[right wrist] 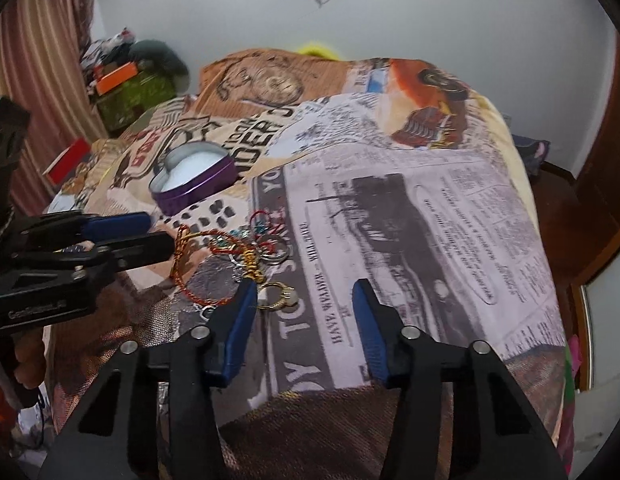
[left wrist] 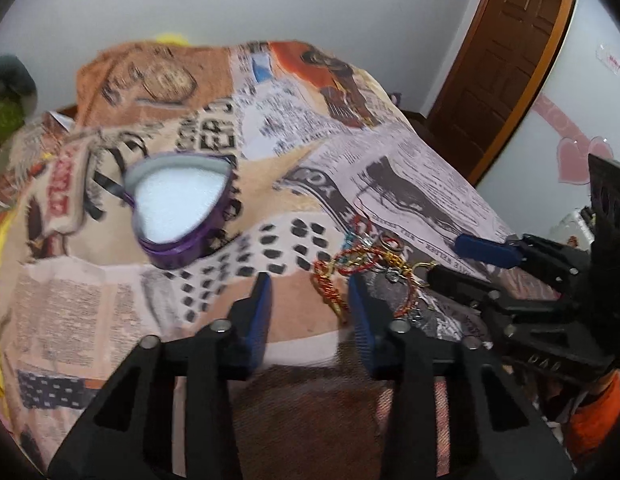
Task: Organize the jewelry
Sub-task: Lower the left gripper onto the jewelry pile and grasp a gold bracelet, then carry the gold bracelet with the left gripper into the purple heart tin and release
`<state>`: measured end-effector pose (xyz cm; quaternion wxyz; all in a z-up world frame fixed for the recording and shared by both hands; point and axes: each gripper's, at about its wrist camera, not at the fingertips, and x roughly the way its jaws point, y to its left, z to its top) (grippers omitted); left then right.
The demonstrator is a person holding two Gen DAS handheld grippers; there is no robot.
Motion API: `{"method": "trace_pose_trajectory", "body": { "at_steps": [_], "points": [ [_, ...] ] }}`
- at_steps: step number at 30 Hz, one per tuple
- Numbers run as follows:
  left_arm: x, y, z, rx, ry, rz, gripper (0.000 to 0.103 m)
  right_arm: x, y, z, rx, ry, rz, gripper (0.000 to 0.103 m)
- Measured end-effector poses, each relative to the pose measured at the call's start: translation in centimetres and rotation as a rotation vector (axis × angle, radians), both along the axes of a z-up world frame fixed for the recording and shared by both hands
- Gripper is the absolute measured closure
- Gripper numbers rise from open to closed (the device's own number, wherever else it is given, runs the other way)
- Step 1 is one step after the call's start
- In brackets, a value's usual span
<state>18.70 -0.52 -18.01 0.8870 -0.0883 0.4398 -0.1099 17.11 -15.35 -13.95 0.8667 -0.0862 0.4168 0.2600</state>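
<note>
left tool [left wrist: 310,292] fingers apart, empty, above bed [left wrist: 410,168] | right tool [right wrist: 303,300] fingers apart, empty | jewelry pile [left wrist: 366,264] at 1 o'clock of left tool, just beyond its tips: light, limp, tangle-prone chains; likely best pinched at red-gold cord loop | heart tin [left wrist: 179,208] open, farther at 11 o'clock

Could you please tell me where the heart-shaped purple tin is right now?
The tin sits open on the printed blanket, left of the jewelry pile in both views and beyond the open left gripper.
</note>
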Motion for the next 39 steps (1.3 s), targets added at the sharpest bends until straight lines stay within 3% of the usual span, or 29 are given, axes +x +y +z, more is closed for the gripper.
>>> {"method": "trace_pose_trajectory", "body": {
  "at_steps": [3,10,15,19,20,26,39],
  "points": [
    [0.6,-0.2,-0.4,-0.024,0.020,-0.006,0.072,0.2,0.4,-0.4,-0.015,0.008,0.026,0.059],
    [0.7,-1.2,-0.9,0.035,0.012,-0.004,0.088,0.7,0.8,-1.0,-0.039,0.021,0.056,0.063],
    [0.7,-1.5,-1.0,0.070,-0.002,0.000,0.096,0.5,1.2,-1.2,-0.047,0.008,0.074,0.082],
    [0.4,-1.6,-0.8,0.091,-0.018,-0.004,0.096,0.6,1.2,-1.1,-0.037,0.009,0.074,0.085],
    [0.3,-1.7,-0.6,0.099,-0.026,-0.004,0.096,0.6,1.1,-1.1,-0.026,0.013,0.073,0.096],
    [-0.4,-1.4,1.2,0.095,-0.077,0.011,0.096,0.5,0.9,-0.5,0.001,0.024,0.067,0.095],
    [-2.2,2.0,5.3,0.082,-0.180,0.080,0.096,-0.6,1.9,3.1,0.037,-0.060,0.062,0.096]
  ]
}}
